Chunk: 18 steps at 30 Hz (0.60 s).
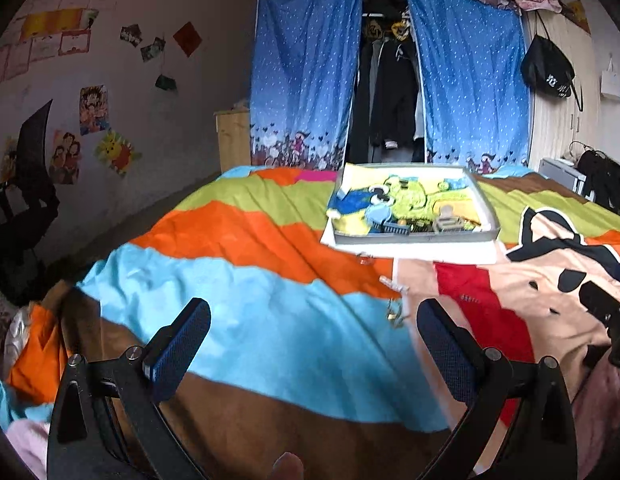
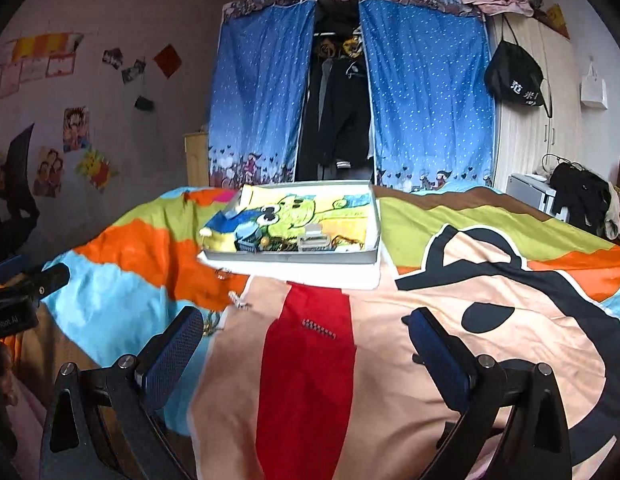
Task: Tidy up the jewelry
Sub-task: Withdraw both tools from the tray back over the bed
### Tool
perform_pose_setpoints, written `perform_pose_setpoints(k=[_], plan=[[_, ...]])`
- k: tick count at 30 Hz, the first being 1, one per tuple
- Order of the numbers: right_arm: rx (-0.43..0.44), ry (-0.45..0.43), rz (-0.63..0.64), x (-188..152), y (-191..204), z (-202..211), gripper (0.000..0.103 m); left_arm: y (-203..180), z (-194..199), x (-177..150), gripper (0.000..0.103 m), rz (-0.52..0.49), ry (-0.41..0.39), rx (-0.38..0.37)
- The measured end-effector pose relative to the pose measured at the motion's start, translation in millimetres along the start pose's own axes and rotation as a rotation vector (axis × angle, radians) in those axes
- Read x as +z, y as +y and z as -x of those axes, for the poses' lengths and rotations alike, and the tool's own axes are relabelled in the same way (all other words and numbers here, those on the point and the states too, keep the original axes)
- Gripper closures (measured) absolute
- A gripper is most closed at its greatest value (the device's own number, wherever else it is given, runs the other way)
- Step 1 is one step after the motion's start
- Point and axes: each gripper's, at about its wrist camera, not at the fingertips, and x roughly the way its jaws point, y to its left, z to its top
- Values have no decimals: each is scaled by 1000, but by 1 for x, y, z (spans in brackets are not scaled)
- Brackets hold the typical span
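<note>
A shallow grey tray [image 1: 414,237] sits on the bed in the upper middle of the left wrist frame, resting on a white sheet or board [image 1: 442,251] that sticks out below its front wall. Its floor carries a yellow, green and blue cartoon print, and along its near edge lies a cluster of small pieces, among them a dark comb-like clip [image 1: 395,229] and a pale grey clasp [image 1: 446,222]; the finer items are too small to tell.

Loose pieces lie on the bedspread [image 1: 246,320] in front of the tray. A small ring-like piece [image 1: 365,258] rests just below the tray's left corner, a pale clip [image 1: 394,283] lies lower, and a gold tangle [image 1: 395,315] sits just inside the left gripper's right finger. In the right wrist view, a short row of small beads or studs [image 2: 319,328] lies on the red stripe in the middle of the frame.

The left gripper [image 1: 313,354] hangs above the blue band of the spread, jaws wide apart and empty. The right gripper [image 2: 306,356] is likewise spread wide with nothing between its pads, over the red stripe and peach area. The tray [image 2: 294,258] appears above it, centre frame.

At the frame's top centre, behind the bed, a blue dotted curtain [image 1: 306,80] parts to reveal dark hanging clothes.
</note>
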Motion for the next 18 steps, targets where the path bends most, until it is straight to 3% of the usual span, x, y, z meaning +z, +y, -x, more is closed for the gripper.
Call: perform_pose_setpoints(k=[13, 18], plan=[[12, 199, -31, -17, 3, -35, 0, 0, -30, -10, 2, 3, 154, -15], [62, 299, -133, -20, -16, -53, 0, 0, -51, -11, 2, 6, 240, -49]])
